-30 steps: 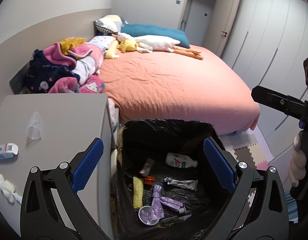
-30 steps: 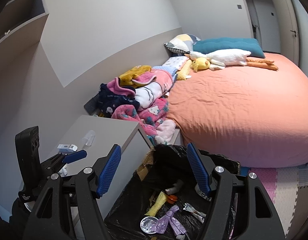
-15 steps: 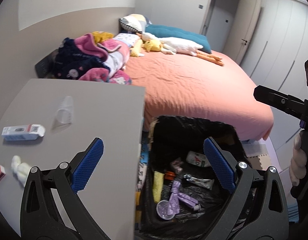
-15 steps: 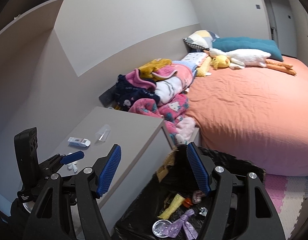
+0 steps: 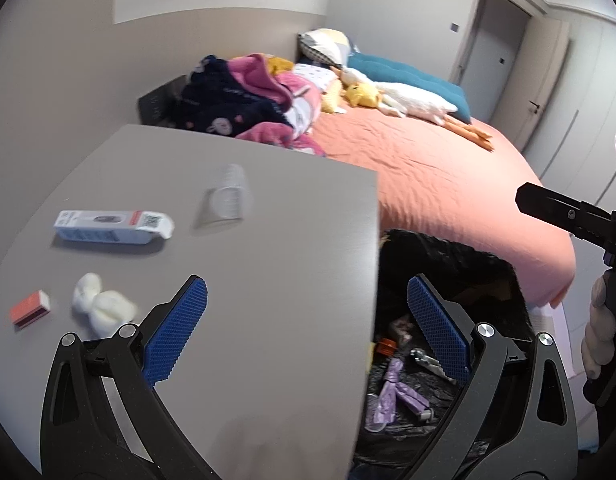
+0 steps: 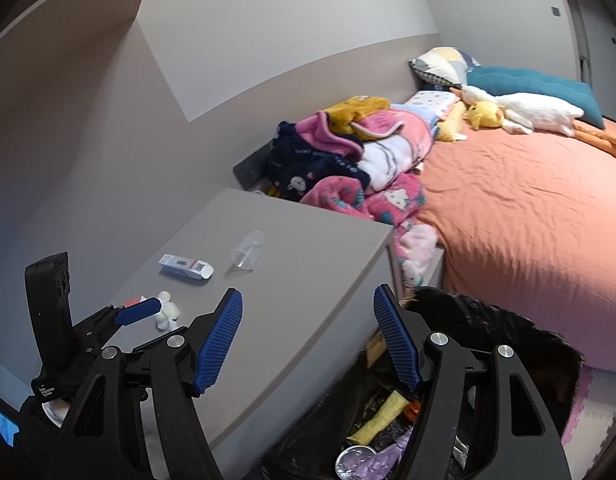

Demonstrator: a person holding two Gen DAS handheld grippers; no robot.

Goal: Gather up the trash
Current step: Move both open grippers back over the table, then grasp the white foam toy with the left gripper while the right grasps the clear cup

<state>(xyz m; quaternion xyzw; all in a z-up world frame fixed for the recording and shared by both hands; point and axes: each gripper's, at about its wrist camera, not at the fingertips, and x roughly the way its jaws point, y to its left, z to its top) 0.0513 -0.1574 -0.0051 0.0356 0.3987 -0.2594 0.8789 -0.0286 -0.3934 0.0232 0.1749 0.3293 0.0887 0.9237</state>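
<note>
A grey bedside table (image 5: pixel 267 280) (image 6: pixel 308 280) holds a white carton (image 5: pixel 111 227) (image 6: pixel 185 267), a clear plastic cup on its side (image 5: pixel 227 196) (image 6: pixel 247 254), white cotton balls (image 5: pixel 101 310) (image 6: pixel 167 312) and a small orange box (image 5: pixel 29 308). A bin lined with a black bag (image 5: pixel 448 280) (image 6: pixel 508 344) stands to the table's right with trash inside. My left gripper (image 5: pixel 303 328) is open and empty over the table's front edge. My right gripper (image 6: pixel 308 344) is open and empty above the table's corner and the bin.
An orange bed (image 5: pixel 448 184) (image 6: pixel 528 216) lies beyond, with a heap of pink and navy blankets (image 5: pixel 247 100) (image 6: pixel 348 160), pillows and a plush goose (image 5: pixel 408 100). Foam floor mats (image 6: pixel 600 400) lie at the right.
Both grippers have swung left from over the bin toward the bedside table. The table's items now sit nearer the middle of both views. Both grippers stay open.
</note>
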